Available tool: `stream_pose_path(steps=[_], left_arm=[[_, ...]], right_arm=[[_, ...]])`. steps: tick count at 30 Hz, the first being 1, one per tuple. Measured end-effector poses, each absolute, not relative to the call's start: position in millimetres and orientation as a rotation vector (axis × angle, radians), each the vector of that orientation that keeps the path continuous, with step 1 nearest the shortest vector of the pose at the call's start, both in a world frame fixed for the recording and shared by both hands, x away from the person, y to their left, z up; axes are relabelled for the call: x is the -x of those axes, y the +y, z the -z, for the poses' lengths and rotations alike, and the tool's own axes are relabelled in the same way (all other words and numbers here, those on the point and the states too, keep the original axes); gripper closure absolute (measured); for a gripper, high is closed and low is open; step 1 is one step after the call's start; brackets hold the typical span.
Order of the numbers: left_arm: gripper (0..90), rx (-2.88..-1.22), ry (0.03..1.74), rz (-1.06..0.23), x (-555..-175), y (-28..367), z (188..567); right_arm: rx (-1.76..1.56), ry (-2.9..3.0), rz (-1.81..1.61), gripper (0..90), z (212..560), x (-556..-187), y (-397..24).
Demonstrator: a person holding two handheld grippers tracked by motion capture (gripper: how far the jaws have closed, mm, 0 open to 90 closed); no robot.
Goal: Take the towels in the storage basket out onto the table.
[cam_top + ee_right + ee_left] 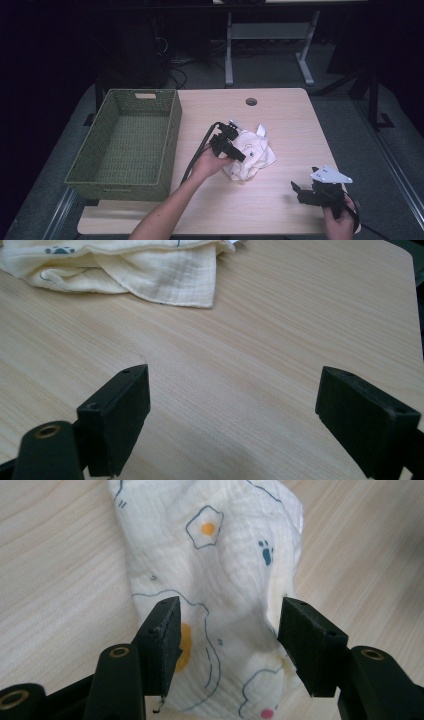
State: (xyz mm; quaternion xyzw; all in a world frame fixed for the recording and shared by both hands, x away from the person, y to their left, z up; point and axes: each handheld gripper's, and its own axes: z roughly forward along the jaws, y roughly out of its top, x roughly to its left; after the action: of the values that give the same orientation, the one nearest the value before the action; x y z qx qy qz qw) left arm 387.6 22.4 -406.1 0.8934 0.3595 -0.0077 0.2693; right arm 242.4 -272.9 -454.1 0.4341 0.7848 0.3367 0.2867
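Cloth (251, 155), cream with printed eggs, lies crumpled mid-table (280, 120) beside a green basket (131, 140); left tongs (227, 630) hover spread over a fold, not pinching; right tongs (235, 415) spread wide over bare wood

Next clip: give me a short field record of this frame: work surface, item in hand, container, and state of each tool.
surface: light wooden table
item: crumpled white printed cloth, lying on the table right of the basket
container: green woven basket, at the table's left edge, nothing visible inside
left tool: open, jaws astride the cloth, pads not pressing it
right tool: open, over bare table near the right front corner, apart from the cloth
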Motion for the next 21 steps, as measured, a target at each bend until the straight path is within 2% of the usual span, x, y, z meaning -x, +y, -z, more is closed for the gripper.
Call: stream_pose_path(steps=[11,21], left_arm=[[35.5,-2.362,0.931,0.022,-363,47,405],[34.0,-2.361,0.886,-0.015,-340,59,408]], right_arm=[[-1.171,2.102,-0.884,13.9,455,-244,-273],[-1.180,2.104,-0.873,13.9,456,-244,-274]])
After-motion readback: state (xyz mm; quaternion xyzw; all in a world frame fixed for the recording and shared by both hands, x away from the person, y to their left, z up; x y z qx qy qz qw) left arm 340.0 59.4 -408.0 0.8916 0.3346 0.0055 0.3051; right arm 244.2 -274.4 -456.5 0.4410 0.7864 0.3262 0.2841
